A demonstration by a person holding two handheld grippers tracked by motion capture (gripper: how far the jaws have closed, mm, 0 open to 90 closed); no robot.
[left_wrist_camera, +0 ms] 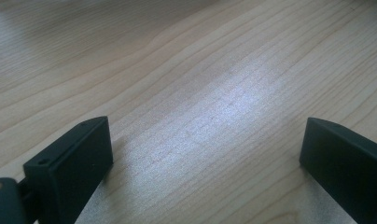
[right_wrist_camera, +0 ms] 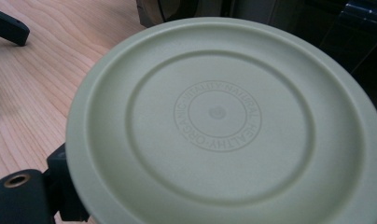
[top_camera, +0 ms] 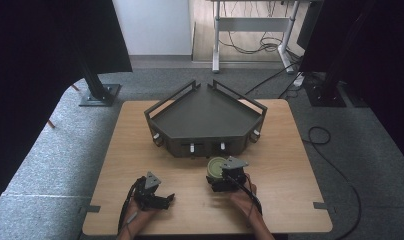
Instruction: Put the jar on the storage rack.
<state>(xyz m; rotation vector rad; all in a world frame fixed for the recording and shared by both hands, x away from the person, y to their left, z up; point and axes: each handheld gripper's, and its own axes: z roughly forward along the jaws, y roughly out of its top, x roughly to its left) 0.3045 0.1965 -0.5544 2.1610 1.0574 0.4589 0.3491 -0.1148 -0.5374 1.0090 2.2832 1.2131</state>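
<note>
"VITALITY NATURAL HEALTHY ORGANIC" on green plate [right_wrist_camera: 224,121]

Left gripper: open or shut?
Open. The left gripper has its jaws wide apart over bare table, nothing between them.

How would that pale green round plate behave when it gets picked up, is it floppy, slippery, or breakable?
The green plate looks moulded with raised rings and embossed lettering, so it is probably stiff plastic, light and unlikely to shatter. Its smooth matte surface might slip a little in the right gripper. Being round, it could roll if it landed on its edge on the table.
</note>
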